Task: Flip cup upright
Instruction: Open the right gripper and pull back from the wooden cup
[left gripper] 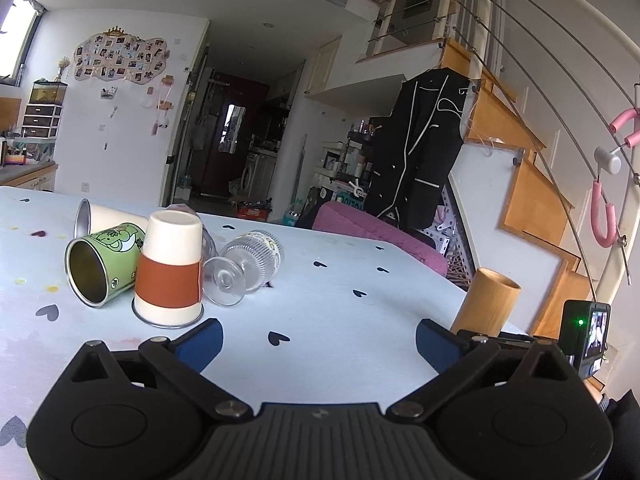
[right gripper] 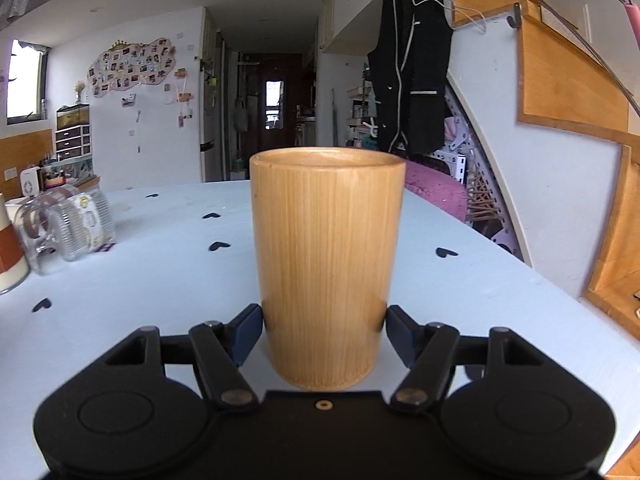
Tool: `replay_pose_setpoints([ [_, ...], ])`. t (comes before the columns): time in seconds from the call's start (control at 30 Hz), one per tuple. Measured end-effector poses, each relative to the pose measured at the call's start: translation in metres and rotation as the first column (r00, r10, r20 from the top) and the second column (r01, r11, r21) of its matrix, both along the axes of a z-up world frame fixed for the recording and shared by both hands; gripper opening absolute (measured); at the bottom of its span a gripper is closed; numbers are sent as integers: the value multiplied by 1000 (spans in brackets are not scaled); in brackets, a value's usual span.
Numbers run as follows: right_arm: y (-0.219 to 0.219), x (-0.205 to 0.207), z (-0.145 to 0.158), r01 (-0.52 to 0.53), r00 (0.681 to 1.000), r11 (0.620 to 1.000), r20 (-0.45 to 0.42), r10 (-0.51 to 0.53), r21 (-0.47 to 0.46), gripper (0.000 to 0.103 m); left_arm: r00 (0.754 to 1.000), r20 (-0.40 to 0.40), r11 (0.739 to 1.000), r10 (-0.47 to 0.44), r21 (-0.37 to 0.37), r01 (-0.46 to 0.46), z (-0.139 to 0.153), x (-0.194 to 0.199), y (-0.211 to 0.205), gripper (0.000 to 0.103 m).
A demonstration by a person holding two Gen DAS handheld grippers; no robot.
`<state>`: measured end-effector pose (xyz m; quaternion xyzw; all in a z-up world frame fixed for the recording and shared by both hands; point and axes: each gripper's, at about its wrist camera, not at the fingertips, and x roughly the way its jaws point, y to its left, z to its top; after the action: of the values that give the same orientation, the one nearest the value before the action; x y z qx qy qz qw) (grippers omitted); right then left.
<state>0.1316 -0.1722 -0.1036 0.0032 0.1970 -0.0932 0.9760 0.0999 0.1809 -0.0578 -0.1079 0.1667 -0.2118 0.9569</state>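
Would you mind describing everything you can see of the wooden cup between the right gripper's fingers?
The wooden cup is a plain, straight-sided cylinder of light, honey-coloured wood with fine vertical grain and no handle or print. It stands upright, open mouth up, on the pale blue table, near its right edge. The right gripper brackets its lower half, one blue finger pad on each side, at or very near the wall; whether they press it is unclear. The left wrist view shows it apart from the other cups.

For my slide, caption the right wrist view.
Right hand-held gripper closed on an upright wooden cup standing on the heart-print table.
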Motion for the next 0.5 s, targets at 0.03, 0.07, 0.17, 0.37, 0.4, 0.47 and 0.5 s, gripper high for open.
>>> replay_pose_setpoints([
  [0.03,-1,1,0,2,1000,1000,0,-2,1,69,1000,0,1000,0,1,0,0,0,0,102],
  [0.07,-1,2,-1,4,1000,1000,-1,-4,0,69,1000,-1,1000,1,2,-1,0,0,0,102],
  [0.17,-2,2,0,5,1000,1000,-1,-5,12,69,1000,-1,1000,6,6,-6,-1,0,0,103],
  [0.37,13,-25,19,1,1000,995,10,-2,97,91,1000,-7,1000,17,19,-17,-1,0,0,103],
  [0.4,19,-32,24,8,1000,997,20,-10,80,92,1000,-7,1000,18,20,-18,-1,0,0,103],
  [0.47,28,-47,35,20,999,998,41,-22,67,93,1000,-5,999,23,24,-23,0,0,1,103],
  [0.5,33,-54,40,17,998,998,56,-20,65,95,1000,-4,999,26,27,-26,0,-1,1,103],
])
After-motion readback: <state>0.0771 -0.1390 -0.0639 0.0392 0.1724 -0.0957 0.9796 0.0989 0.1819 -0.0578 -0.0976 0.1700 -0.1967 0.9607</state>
